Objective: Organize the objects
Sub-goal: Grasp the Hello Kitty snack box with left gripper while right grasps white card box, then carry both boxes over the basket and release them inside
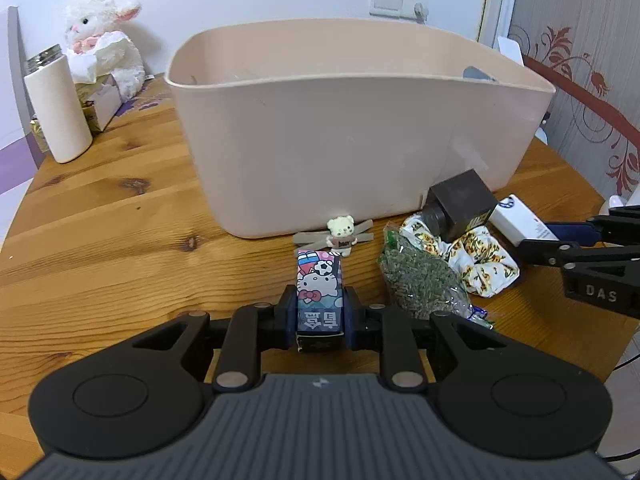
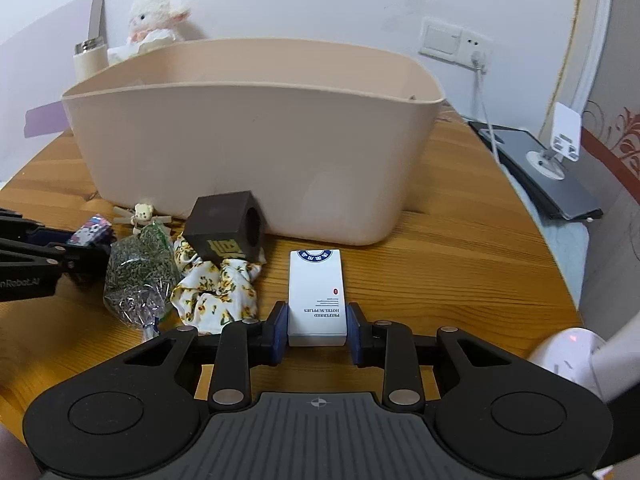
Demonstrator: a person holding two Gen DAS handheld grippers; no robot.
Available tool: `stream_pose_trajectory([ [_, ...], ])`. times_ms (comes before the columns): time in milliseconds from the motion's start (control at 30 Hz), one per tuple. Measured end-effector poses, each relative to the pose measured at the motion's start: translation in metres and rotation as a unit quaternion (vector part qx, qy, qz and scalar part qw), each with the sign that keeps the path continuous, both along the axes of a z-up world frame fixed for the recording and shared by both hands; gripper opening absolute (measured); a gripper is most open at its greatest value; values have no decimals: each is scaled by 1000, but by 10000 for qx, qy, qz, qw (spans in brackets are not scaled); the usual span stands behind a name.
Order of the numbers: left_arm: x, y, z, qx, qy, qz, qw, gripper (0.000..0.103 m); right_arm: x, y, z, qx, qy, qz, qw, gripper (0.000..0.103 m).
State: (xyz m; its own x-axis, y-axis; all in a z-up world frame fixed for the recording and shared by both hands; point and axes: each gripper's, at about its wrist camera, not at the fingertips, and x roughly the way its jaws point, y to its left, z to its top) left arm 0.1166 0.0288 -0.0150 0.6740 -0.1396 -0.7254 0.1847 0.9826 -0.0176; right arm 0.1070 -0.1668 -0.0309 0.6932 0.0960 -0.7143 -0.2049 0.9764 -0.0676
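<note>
A large beige plastic tub (image 1: pixel 340 136) stands on the wooden table (image 1: pixel 120 232); it also shows in the right wrist view (image 2: pixel 240 140). My left gripper (image 1: pixel 320 318) is shut on a Hello Kitty box (image 1: pixel 319 292) lying on the table. My right gripper (image 2: pixel 318 326) is shut on a white hotel-supplies box (image 2: pixel 316 292), also on the table. Between them lie a bag of green dried herbs (image 1: pixel 420 280), a floral scrunchie (image 1: pixel 480 256), a dark cube box (image 1: pixel 460 204) and a small bear hair clip (image 1: pixel 340 234).
A white tumbler (image 1: pixel 56 108), tissue box and plush lamb (image 1: pixel 104 40) stand at the table's far left. A laptop and phone stand (image 2: pixel 552 160) sit off the table's right edge. A wall socket (image 2: pixel 456 40) is behind.
</note>
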Motion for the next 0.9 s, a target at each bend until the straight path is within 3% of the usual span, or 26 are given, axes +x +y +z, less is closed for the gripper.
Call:
stream_pose_trajectory([
  [467, -25, 16, 70, -259, -902, 123, 9955, 25, -24, -5, 64, 60, -969, 8, 9953, 28],
  [900, -3, 9, 118, -91, -1605, 115, 9869, 25, 8, -1, 112, 31, -1670, 17, 9859, 28],
])
